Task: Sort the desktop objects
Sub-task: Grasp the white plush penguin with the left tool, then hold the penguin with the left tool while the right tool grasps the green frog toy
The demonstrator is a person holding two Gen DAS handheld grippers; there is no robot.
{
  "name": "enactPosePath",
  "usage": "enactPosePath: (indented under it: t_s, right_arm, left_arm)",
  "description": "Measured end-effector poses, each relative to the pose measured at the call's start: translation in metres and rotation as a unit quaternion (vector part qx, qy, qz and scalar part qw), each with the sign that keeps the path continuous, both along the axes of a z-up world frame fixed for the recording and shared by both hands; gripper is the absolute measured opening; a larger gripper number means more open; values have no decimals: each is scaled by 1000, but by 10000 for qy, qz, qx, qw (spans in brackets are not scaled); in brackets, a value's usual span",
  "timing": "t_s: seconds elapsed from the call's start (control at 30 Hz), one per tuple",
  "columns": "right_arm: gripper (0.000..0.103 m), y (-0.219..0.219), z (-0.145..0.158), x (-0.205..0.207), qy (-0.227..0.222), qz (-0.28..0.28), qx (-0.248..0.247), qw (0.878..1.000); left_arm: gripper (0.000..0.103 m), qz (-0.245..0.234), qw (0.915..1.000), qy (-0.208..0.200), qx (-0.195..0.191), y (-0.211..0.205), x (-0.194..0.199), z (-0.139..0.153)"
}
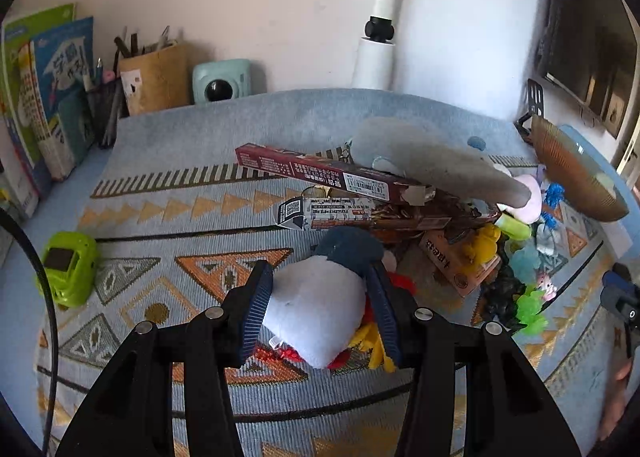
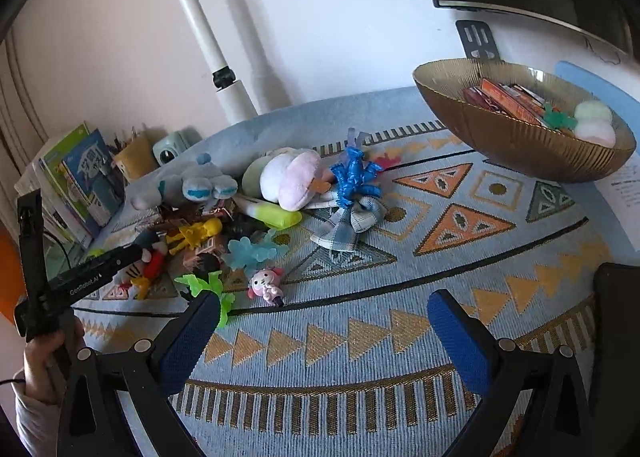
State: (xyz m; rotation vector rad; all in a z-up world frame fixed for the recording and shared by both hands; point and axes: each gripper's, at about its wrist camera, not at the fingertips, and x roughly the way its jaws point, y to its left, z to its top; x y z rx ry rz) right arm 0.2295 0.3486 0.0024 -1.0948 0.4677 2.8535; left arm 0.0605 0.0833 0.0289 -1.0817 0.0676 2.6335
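Note:
My left gripper (image 1: 318,277) is shut on a plush doll (image 1: 316,313) with a white belly, dark blue head and red and yellow bits; both blue pads press its sides just above the patterned mat (image 1: 168,257). From the right wrist view that doll (image 2: 150,259) shows at the left gripper's tip beside the toy pile. My right gripper (image 2: 324,307) stands wide open over the mat (image 2: 400,297), nothing between its fingers. A gold ribbed bowl (image 2: 520,149) at the back right holds flat boxes and two pale plush balls.
The pile has a maroon long box (image 1: 320,171), a grey plush shark (image 1: 420,153), a blue curly toy (image 2: 354,177), a pink figurine (image 2: 266,285) and green plastic bits (image 2: 200,283). A green gadget (image 1: 68,269), books (image 1: 44,97), pen cups and a lamp post line the back.

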Motion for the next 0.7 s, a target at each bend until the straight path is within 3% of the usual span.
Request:
enactPosePath:
  t_s: [0.2, 0.27, 0.47, 0.53, 0.6, 0.63, 0.7]
  right_arm:
    - [103, -4, 0, 0, -6, 51, 110, 9999]
    - [103, -4, 0, 0, -19, 52, 101, 9999]
    - [103, -4, 0, 0, -24, 42, 86, 10000]
    - [103, -4, 1, 0, -33, 44, 93, 9999]
    - [103, -4, 0, 0, -19, 38, 91, 9999]
    - [103, -4, 0, 0, -16, 33, 90, 10000]
    - [103, -3, 0, -1, -17, 21, 81, 10000]
  left_arm:
    - [49, 4, 9997, -172, 176, -10, -6, 2]
    - [63, 50, 9995, -286, 81, -9, -8, -3]
    - [64, -43, 9995, -195, -229, 1, -8, -10]
    - [64, -85, 9992, -377, -22, -1, -14, -14]
    - [62, -112, 9970, -566, 518, -10, -17, -17]
    - [52, -167, 9945, -638, 811, -15, -17, -18]
    - [51, -193, 9945, -543, 876, -18, -10, -15]
